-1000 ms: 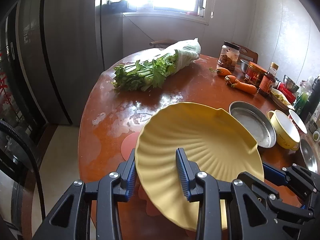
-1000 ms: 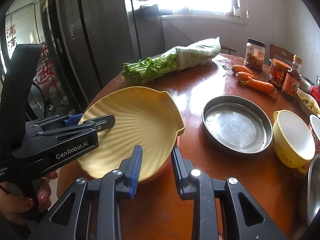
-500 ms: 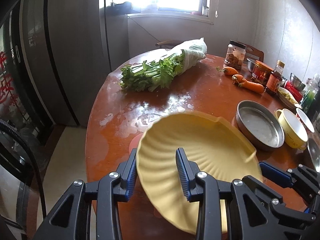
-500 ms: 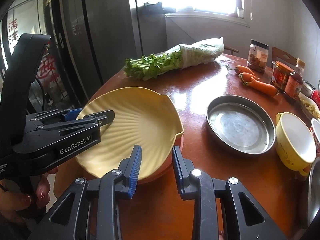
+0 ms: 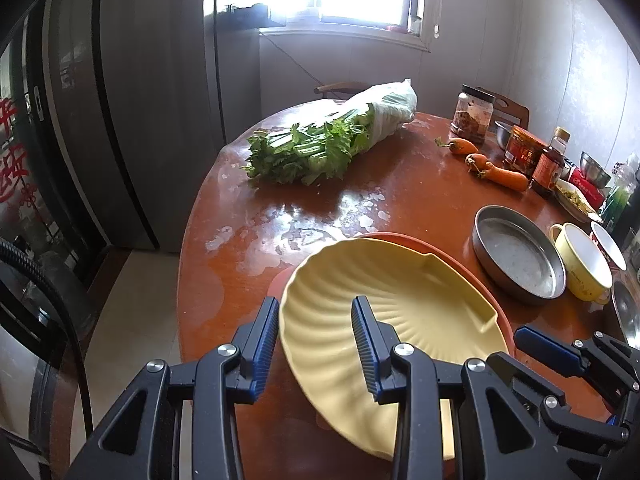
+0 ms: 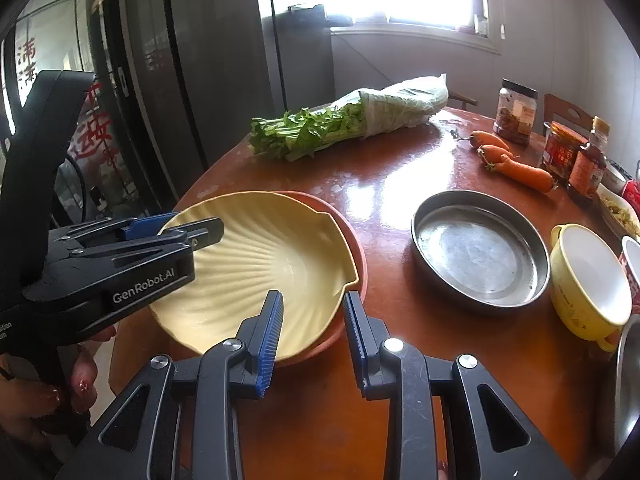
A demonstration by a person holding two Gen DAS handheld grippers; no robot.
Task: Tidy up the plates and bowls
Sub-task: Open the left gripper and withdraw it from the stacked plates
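On table (image 6: 400, 360): one yellow shell plate (image 6: 260, 264) clamped by left hand-held gripper (image 6: 200, 232), on one orange plate (image 6: 356, 248); right hand-held gripper (image 6: 312, 320) narrow, empty.

Left gripper (image 5: 314, 344) clamped, right gripper (image 6: 313, 334) slightly parted, both angled downward.

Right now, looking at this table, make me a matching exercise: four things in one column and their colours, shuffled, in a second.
Things:
1. shell-shaped ribbed plate
2. round plate underneath it
3. shallow round metal pan
4. bunch of leafy celery

Colours:
A. green
B. silver-grey
C. pale yellow
D. terracotta orange

Pairs: 1-C, 2-D, 3-B, 4-A
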